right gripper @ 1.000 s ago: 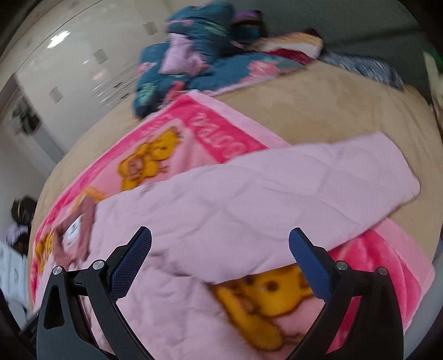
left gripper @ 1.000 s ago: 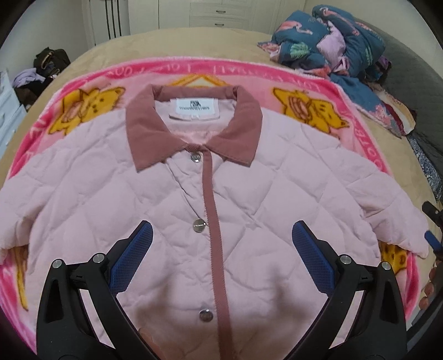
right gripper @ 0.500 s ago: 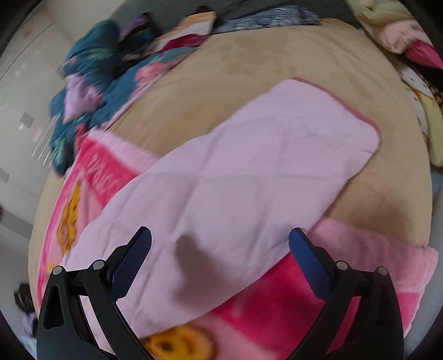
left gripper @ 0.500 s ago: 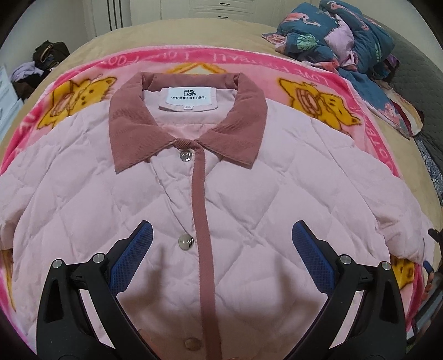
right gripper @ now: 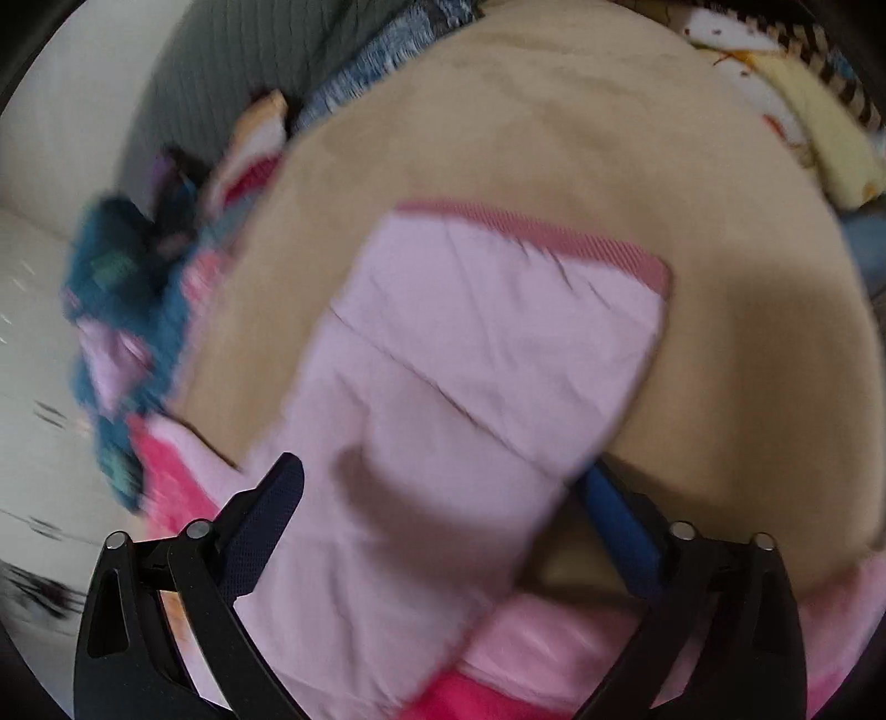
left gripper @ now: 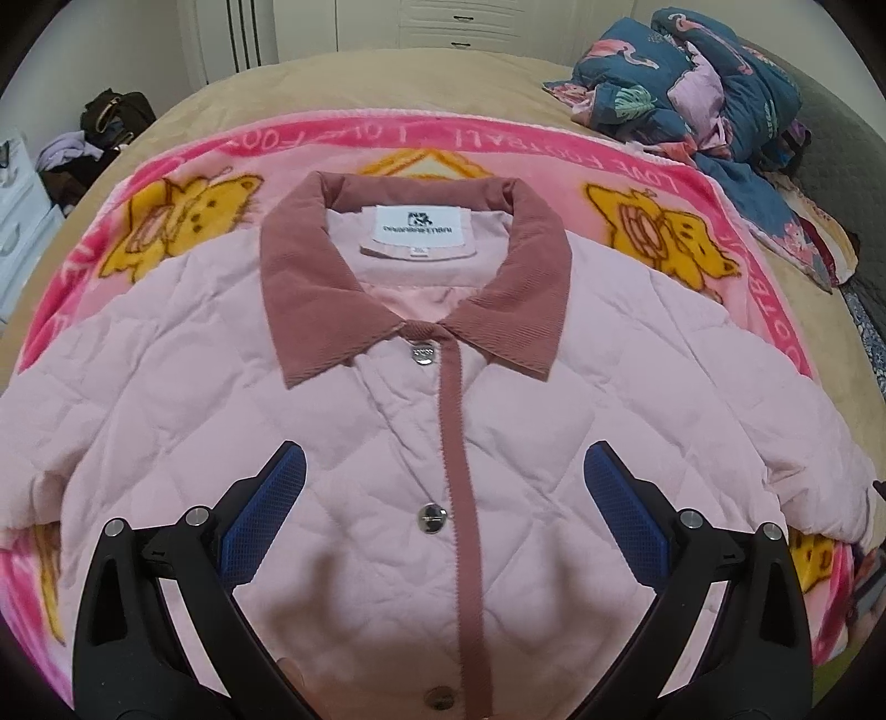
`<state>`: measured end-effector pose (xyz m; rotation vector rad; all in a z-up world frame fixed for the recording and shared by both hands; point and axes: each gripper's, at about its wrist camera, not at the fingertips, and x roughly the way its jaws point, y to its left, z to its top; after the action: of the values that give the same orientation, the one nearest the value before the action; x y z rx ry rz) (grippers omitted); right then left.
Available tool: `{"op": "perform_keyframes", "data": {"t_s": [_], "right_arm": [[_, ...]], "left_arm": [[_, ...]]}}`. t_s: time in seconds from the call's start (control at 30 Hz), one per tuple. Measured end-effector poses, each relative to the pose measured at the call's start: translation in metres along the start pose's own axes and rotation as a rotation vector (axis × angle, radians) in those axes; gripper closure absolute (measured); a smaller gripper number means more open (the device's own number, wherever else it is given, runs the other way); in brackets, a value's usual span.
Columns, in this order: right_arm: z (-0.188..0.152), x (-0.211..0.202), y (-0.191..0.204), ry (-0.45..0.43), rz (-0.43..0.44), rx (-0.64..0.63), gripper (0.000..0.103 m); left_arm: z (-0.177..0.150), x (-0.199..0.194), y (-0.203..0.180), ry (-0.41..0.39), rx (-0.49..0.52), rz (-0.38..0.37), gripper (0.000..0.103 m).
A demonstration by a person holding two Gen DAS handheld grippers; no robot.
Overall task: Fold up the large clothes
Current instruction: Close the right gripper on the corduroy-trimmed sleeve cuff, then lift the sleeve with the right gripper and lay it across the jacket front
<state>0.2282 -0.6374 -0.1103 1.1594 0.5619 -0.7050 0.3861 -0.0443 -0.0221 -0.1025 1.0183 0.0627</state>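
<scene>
A pink quilted jacket (left gripper: 343,443) with a dusty-rose corduroy collar (left gripper: 315,288) and snap buttons lies flat, front up, on a pink cartoon blanket (left gripper: 183,210). My left gripper (left gripper: 443,509) is open and empty, hovering over the jacket's chest. In the blurred right wrist view, the jacket's sleeve (right gripper: 476,354) with a rose cuff (right gripper: 531,227) stretches onto the beige bedspread. My right gripper (right gripper: 443,498) is open, its jaws straddling the sleeve; the right finger sits under the sleeve's edge.
A heap of blue patterned bedding (left gripper: 714,94) lies at the bed's far right. White wardrobe doors (left gripper: 387,22) stand behind the bed. Bags and clothes (left gripper: 99,133) sit on the floor at the left. A yellow printed pillow (right gripper: 797,111) lies at the upper right.
My right gripper has swung along the sleeve toward its cuff and come down around it. My left gripper has shifted slightly over the jacket's chest.
</scene>
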Motion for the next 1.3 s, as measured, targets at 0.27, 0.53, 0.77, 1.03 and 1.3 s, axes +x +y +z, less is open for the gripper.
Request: {"op": "perform_keyframes", "data": {"t_s": [0.27,0.53,0.77,1.03,1.3], "right_arm": [[-0.001,-0.043,0.071,-0.02,0.248,-0.231,0.08],[-0.041,-0.107,0.176,-0.062,0.446,-0.514,0.081],[-0.106,-0.148,0.254,-0.048,0.54,-0.725,0.081],[-0.187,-0.184,0.313,-0.025,0.631,-0.904,0.081],[-0.255,-0.199,0.341,0.023,0.725,-1.004,0.081]], "left_arm": [[0.009,-0.038,0.012,-0.067,0.006,-0.001,0.009],[0.015,-0.073,0.028,-0.108,-0.001,-0.02,0.009],[0.02,-0.099,0.053,-0.147,-0.017,-0.029,0.009],[0.025,-0.122,0.092,-0.179,-0.068,-0.076,0.009],[0.022,-0.133,0.13,-0.196,-0.123,-0.096,0.009]]}}
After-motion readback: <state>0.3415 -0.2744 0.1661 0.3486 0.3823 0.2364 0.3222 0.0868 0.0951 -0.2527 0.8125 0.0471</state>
